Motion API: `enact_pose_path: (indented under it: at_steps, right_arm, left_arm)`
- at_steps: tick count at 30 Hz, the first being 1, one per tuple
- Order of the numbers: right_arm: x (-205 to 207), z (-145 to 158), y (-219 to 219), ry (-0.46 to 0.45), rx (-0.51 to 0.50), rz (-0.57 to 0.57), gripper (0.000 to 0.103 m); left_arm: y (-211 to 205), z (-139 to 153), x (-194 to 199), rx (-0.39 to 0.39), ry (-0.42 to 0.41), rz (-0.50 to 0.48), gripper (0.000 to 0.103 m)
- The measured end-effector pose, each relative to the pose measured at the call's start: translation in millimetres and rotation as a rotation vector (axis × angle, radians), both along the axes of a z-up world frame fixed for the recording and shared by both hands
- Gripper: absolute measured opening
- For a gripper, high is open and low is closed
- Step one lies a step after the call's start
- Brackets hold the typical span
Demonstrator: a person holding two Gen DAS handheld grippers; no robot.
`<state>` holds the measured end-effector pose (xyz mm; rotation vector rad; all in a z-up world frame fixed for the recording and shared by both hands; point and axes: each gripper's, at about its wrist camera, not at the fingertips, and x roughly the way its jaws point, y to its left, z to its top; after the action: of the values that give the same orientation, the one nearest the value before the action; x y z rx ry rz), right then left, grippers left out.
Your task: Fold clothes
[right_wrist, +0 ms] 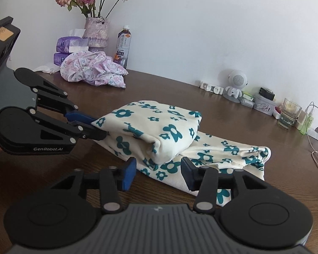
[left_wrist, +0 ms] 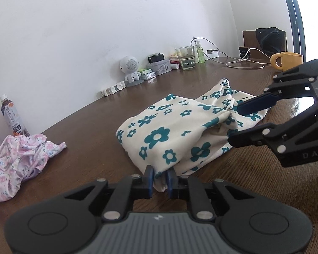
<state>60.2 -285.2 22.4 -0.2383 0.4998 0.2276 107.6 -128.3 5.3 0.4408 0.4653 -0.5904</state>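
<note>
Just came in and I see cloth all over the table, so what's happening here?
A person is folding clothes with a handheld gripper in each hand. The left gripper is shut on a corner of the cream garment with teal flowers, whose upper part is folded over onto the rest. The right gripper is open, its fingers spread just in front of that fold. A crumpled pink floral garment lies unfolded farther along the wooden table.
</note>
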Motion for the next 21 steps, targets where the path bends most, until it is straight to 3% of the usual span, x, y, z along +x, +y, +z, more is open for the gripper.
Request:
enact_pose_path:
  at_steps: [2, 6, 9, 17, 21]
  right_arm:
    - [6, 1, 0, 0.006, -0.004, -0.005, 0.044]
    - [21, -4, -2, 0.047, 0.008, -0.017, 0.019]
    - [26, -10, -8, 0.082, 0.047, -0.032, 0.012]
    - [30, -16, -20, 0.129, 0.127, -0.046, 0.01]
    - [22, -13, -12, 0.093, 0.105, -0.06, 0.013]
  left_arm:
    - [0, 0, -1, 0.001, -0.004, 0.0, 0.013]
    - [2, 0, 1, -0.016, 0.012, 0.001, 0.008]
    - [6, 1, 5, -0.051, 0.048, 0.005, 0.006]
    - [24, 2, 18, -0.197, 0.171, 0.031, 0.006]
    - [22, 4, 10, -0.181, 0.121, 0.034, 0.012]
